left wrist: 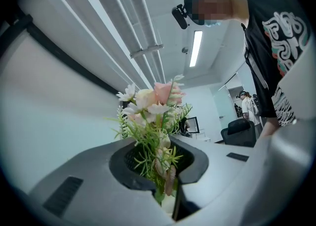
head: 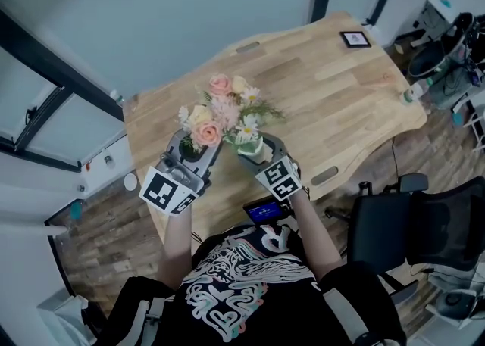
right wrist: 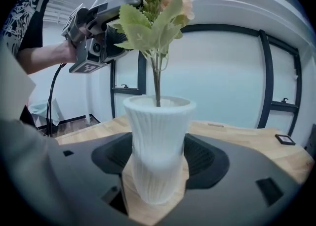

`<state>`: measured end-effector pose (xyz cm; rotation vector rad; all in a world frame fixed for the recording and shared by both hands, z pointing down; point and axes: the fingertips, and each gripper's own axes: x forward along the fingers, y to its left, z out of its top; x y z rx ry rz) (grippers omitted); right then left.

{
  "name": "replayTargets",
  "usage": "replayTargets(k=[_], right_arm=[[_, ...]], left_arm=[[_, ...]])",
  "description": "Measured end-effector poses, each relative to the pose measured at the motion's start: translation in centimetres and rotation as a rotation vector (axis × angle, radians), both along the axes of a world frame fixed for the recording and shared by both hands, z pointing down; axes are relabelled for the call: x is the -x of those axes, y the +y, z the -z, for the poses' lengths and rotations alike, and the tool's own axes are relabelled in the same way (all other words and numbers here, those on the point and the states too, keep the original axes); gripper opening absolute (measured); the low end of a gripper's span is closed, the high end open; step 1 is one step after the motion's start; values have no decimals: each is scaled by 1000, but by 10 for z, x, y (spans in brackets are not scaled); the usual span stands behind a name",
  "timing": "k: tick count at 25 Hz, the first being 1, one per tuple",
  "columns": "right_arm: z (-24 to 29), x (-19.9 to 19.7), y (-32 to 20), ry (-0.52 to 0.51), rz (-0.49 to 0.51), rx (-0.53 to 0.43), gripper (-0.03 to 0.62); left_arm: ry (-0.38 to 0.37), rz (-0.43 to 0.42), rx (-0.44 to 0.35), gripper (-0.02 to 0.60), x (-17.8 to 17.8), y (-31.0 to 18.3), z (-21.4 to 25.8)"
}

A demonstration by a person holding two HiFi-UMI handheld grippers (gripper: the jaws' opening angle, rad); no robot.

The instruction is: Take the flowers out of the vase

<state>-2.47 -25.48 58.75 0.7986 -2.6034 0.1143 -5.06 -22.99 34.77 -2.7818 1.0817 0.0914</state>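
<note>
A bunch of pink, cream and white flowers [head: 220,113] stands over the wooden table [head: 341,87]. My left gripper [head: 191,154] is shut on the bunch low on its green stems [left wrist: 165,178], and the blooms [left wrist: 155,99] rise above the jaws. My right gripper [head: 261,157] is shut on the white ribbed vase [right wrist: 158,146], which stands upright on the table. In the right gripper view a thin stem [right wrist: 157,84] still runs down into the vase mouth, with the left gripper [right wrist: 96,37] high at the left beside the leaves.
A small black-framed item [head: 355,38] lies at the table's far right. A dark device with a blue screen [head: 265,210] sits at the near edge. A black office chair [head: 424,223] stands to the right, and a bottle [head: 413,93] is near the table's right edge.
</note>
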Motion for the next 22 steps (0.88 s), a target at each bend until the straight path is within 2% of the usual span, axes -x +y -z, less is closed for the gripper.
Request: replayTargets(k=[12,22], right_arm=[[20,-9,2,-29,-34,-4,330],[54,-22,16,-97,-53,-57,330]], left_arm=[[24,7,8,67,0,1,19],[33,21,-1,67,-3,9,31]])
